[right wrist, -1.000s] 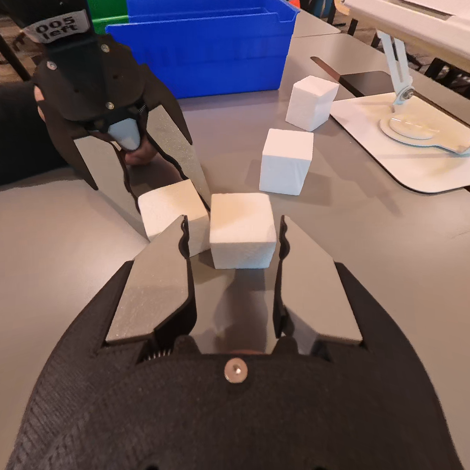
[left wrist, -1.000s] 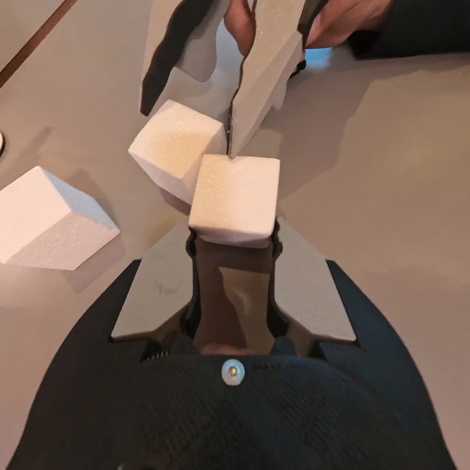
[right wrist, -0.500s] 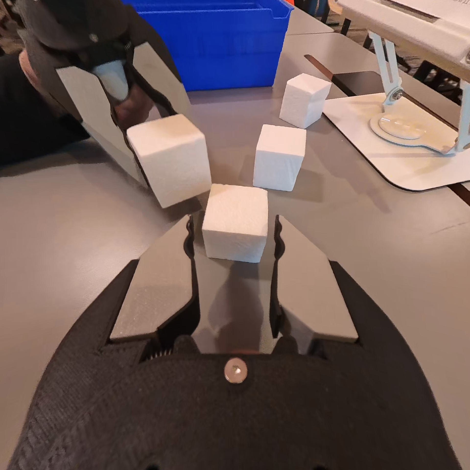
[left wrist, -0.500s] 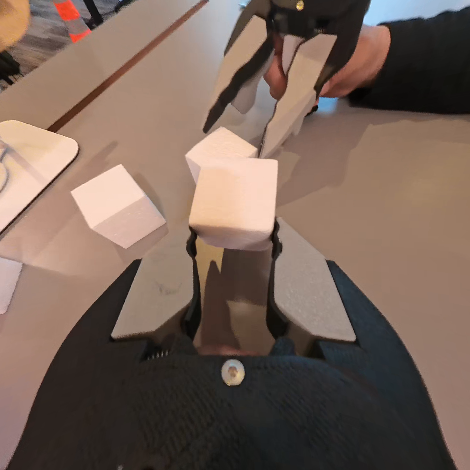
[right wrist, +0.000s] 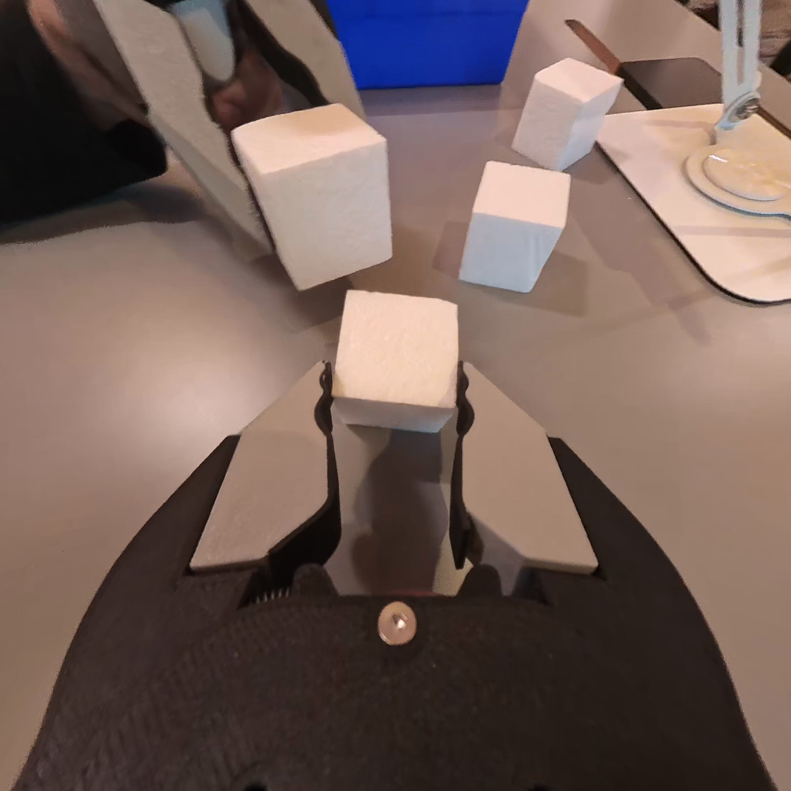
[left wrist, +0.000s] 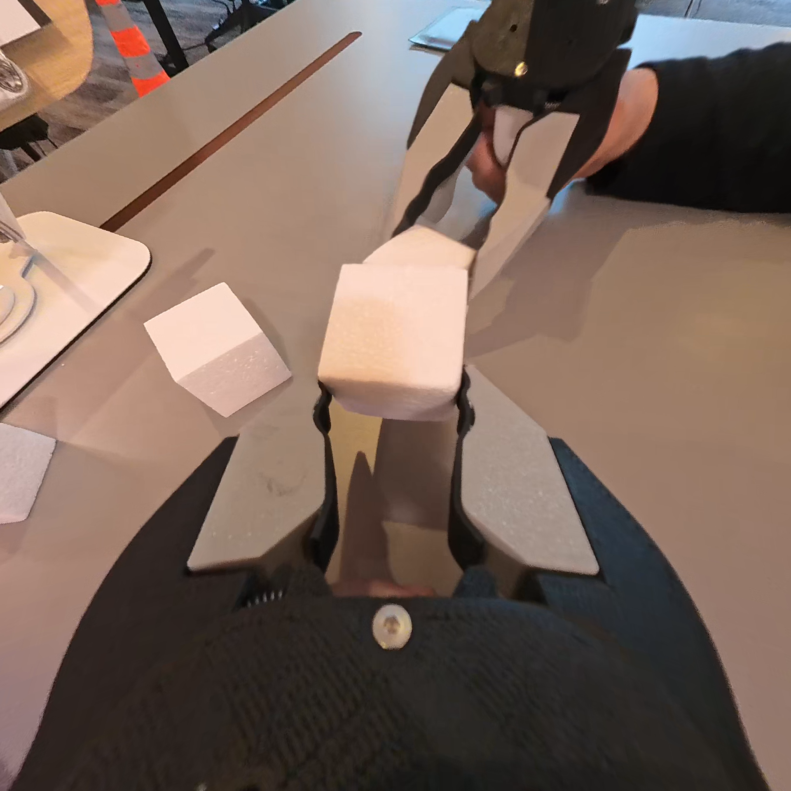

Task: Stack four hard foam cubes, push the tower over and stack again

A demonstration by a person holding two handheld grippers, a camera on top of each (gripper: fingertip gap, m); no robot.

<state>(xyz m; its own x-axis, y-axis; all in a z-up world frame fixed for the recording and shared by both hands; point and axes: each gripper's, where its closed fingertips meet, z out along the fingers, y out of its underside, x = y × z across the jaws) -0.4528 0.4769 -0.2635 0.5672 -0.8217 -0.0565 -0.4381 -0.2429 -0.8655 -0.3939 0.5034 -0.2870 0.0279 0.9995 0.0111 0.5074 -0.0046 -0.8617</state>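
Note:
Four white foam cubes are in view. My left gripper is shut on one cube and holds it in the air, slightly tilted. It shows at upper left in the right wrist view. My right gripper has both fingertips pressed on a second cube, low over the grey table. This cube shows just behind the held one in the left wrist view. Two loose cubes stand on the table, one near and one farther.
A white stand base lies at the right, with a dark phone behind it. A blue bin stands at the back. A person's dark sleeve rests behind the right gripper. An orange cone stands beyond the table. My right fingertips sit around 8 cm from my left ones.
My left gripper has lifted its cube off the table and up. My right gripper has closed in on the second cube, with the gaps beside it gone.

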